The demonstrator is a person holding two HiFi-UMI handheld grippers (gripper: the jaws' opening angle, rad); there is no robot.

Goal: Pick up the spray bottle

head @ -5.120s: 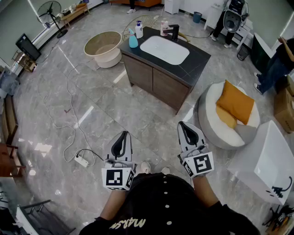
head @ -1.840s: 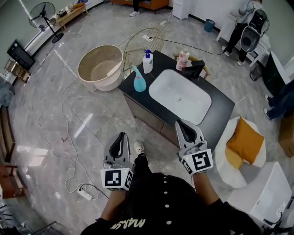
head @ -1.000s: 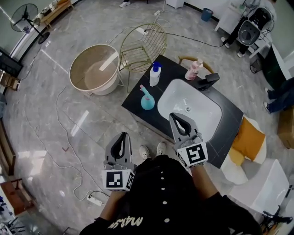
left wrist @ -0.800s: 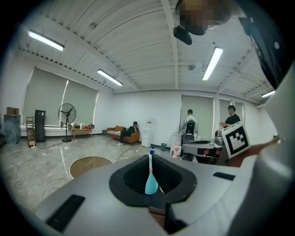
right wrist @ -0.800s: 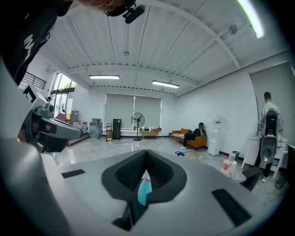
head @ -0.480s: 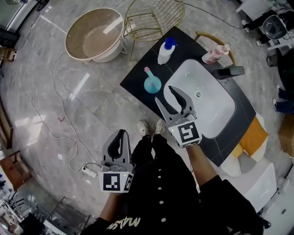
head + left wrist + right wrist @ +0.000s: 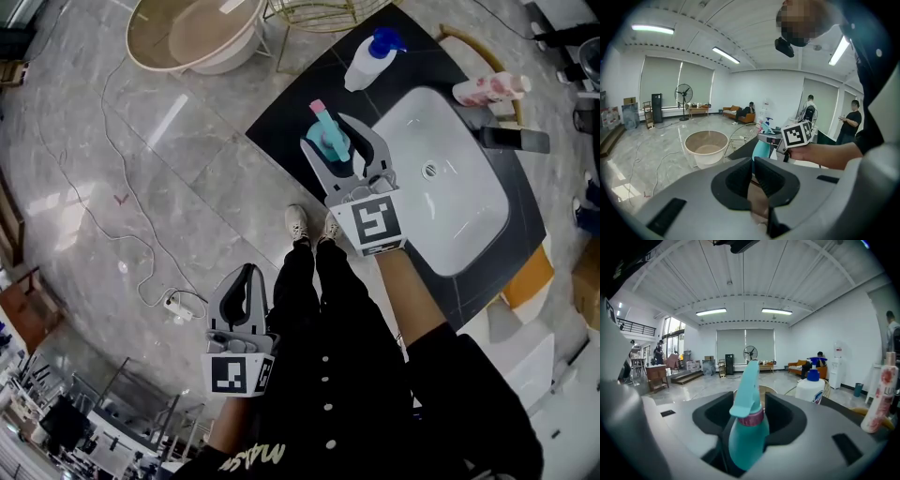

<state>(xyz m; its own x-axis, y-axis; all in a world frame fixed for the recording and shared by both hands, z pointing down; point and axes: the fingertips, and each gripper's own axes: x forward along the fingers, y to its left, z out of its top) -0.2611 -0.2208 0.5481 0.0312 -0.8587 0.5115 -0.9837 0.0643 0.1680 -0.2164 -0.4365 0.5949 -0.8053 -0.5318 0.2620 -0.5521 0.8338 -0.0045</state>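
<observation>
We were mid-approach, our right gripper [image 7: 328, 133] with jaws just opened and spread either side of the spray bottle [image 7: 749, 437] standing on the dark counter [image 7: 281, 122], so we judged closing on its neck came next.

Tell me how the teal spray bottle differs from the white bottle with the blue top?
The teal spray bottle has a trigger head above a pink collar; the white bottle has a blue pump. The teal one stands between the open jaws of the right tool, which have just been opening; the white bottle stands clear of it. Both stand upright on the dark counter beside the sink.
</observation>
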